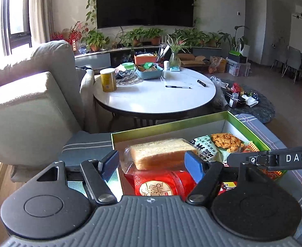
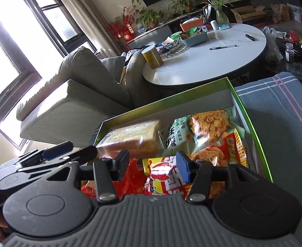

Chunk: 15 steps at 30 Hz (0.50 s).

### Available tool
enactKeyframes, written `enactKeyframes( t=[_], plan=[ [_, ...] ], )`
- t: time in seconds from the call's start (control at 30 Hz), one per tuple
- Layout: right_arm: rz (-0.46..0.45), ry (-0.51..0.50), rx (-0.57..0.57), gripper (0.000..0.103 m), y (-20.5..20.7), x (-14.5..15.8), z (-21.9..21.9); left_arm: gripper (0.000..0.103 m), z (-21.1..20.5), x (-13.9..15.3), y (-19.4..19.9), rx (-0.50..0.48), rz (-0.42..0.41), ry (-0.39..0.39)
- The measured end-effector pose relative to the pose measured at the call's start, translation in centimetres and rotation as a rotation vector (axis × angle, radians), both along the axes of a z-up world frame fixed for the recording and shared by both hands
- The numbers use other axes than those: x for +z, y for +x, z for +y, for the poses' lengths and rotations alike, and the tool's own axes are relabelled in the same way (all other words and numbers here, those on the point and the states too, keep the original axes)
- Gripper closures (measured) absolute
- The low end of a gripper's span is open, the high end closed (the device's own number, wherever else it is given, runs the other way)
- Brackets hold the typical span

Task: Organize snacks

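A green-rimmed box [image 1: 171,123] [image 2: 251,119] on a blue striped cloth holds snack packs. A wrapped bread loaf [image 1: 163,154] [image 2: 134,140] lies at its left, a red pack [image 1: 161,185] in front of it, and a pale green pack of fried snacks [image 1: 223,142] [image 2: 208,127] at the right. My left gripper [image 1: 153,162] is open just above the loaf and red pack. My right gripper [image 2: 153,164] is open over a red-yellow pack [image 2: 163,177], apparently empty. The right gripper also shows in the left wrist view [image 1: 274,158].
A grey sofa [image 1: 27,103] [image 2: 78,94] stands left of the box. Beyond the box is a round white table [image 1: 161,96] [image 2: 212,61] with a yellow can [image 1: 108,79], a blue basket [image 1: 149,72] and pens. Clutter lies on a dark rug [image 1: 253,103] at right.
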State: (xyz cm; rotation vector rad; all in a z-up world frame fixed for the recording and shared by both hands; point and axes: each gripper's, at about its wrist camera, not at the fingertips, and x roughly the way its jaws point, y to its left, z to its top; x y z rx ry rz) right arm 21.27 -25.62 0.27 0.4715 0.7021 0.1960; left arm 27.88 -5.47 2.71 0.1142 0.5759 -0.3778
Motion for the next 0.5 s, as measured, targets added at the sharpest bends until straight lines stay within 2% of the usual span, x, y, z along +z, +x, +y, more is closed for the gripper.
enactKeyframes(
  t=[0.2, 0.5],
  plan=[
    [-0.007, -0.028, 0.023, 0.02, -3.0, -0.1, 0.5, 0.031, 2.1, 0.5, -4.5, -0.008, -0.023, 0.009],
    [-0.008, -0.043, 0.052, 0.02, -8.4, -1.5, 1.2, 0.031, 4.5, -2.8, -9.8, 0.014, 0.054, -0.001]
  ],
)
